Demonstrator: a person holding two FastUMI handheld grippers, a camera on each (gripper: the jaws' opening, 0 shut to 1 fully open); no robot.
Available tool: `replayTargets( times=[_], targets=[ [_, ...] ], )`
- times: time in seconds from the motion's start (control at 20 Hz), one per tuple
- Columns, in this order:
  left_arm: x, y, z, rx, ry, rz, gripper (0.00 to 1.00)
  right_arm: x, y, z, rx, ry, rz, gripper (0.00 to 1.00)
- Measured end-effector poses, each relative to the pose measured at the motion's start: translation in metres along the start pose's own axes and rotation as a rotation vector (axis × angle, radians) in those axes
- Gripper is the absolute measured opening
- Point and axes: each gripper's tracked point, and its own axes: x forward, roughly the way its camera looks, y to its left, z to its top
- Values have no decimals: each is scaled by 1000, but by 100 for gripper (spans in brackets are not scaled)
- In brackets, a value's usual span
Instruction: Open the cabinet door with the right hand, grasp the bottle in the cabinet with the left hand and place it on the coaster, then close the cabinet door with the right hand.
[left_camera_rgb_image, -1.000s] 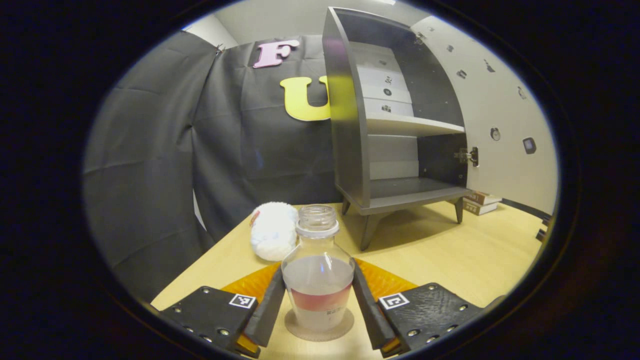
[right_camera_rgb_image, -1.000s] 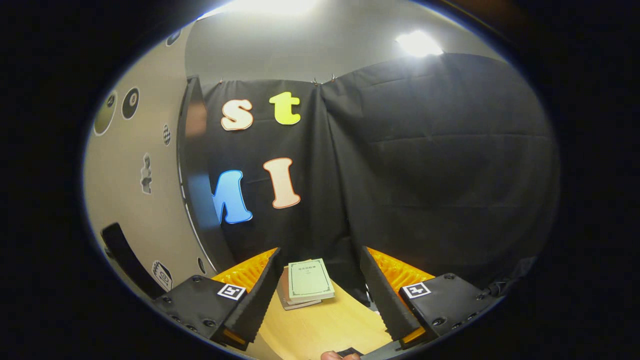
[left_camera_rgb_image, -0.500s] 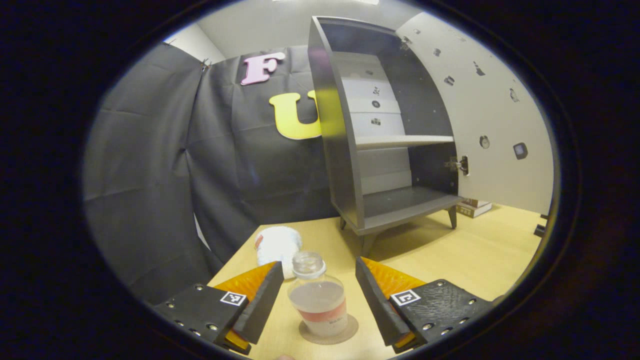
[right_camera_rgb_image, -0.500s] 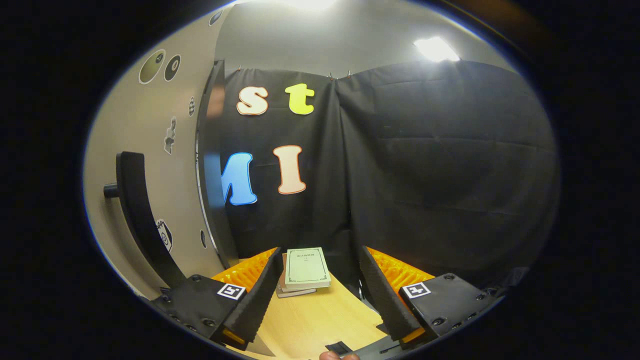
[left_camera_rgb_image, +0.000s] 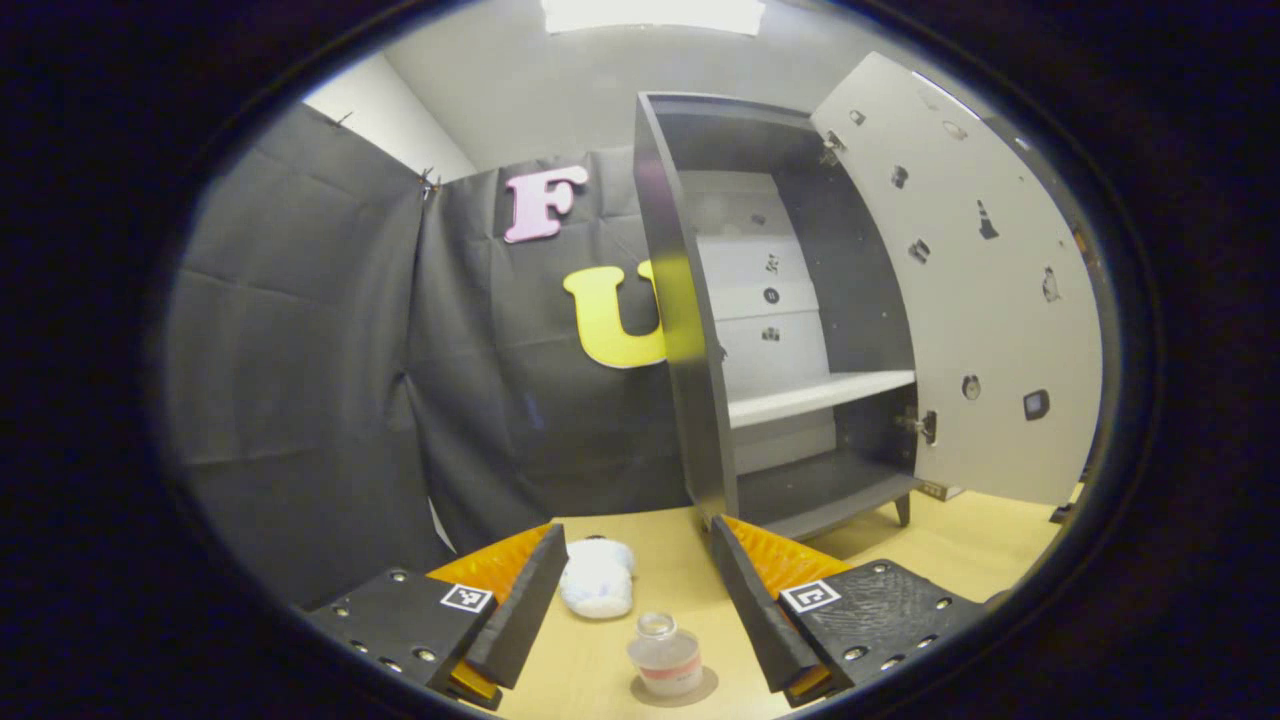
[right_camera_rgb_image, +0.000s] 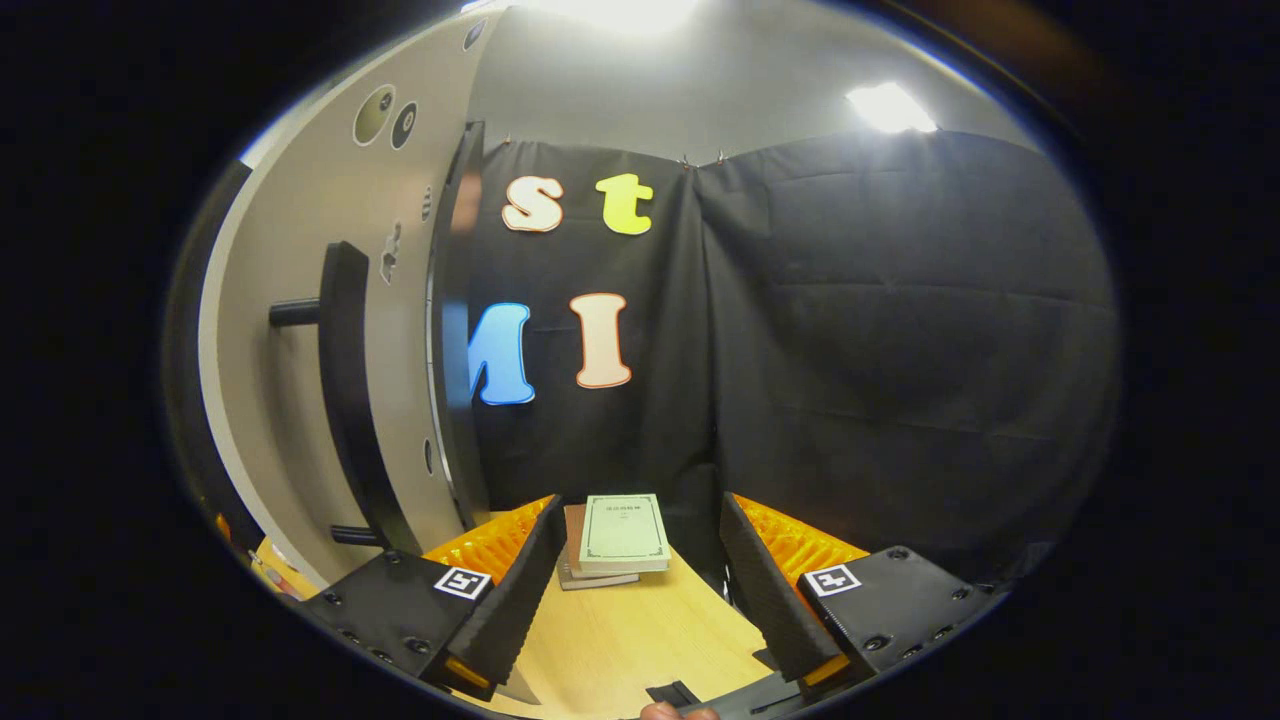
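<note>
The bottle (left_camera_rgb_image: 666, 656) stands on the coaster (left_camera_rgb_image: 676, 689) near the cabinet (left_camera_rgb_image: 700, 330), both grippers' fingers spread apart and empty, and the swinging door (left_camera_rgb_image: 985, 300) could shake the cabinet if the right gripper (right_camera_rgb_image: 640, 590) pushes too hard.

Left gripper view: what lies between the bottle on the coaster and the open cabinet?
Bare tabletop. In the left gripper view the bottle stands on the coaster, with clear wood up to the cabinet. The white fluffy thing lies off to the side.

left tongs (left_camera_rgb_image: 637, 590): fingers spread, holding nothing | right tongs (right_camera_rgb_image: 640, 570): fingers spread, holding nothing
</note>
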Motion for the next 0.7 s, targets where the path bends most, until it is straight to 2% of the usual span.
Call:
replayTargets(
  times=[0.15,0.25,0.3,0.35,0.4,0.45,0.5,0.55,0.6,0.7],
  targets=[
    [-12,-10,47,-34,-9,43,87,12,5,7,-31,-36,70,99],
    [-20,-23,72,-49,-2,72,90,19,5,7,0,-28,110,95],
    [-24,-28,86,-54,-4,85,87,22,6,11,15,-37,131,99],
    [-26,-37,99,-57,-5,85,88,26,4,15,28,-48,146,99],
    [-28,-47,108,-59,-1,84,87,29,2,16,37,-54,163,94],
    [-30,-54,117,-62,5,85,87,32,1,17,43,-55,181,98],
    [-33,-60,125,-71,10,85,87,35,-2,19,47,-56,196,94],
    [-34,-67,134,-85,13,81,87,37,-5,23,58,-60,211,99],
    [-35,-73,142,-102,16,79,87,38,-5,27,71,-62,226,94],
    [-35,-80,156,-131,34,87,87,36,-6,36,97,-70,267,94]
  ],
)
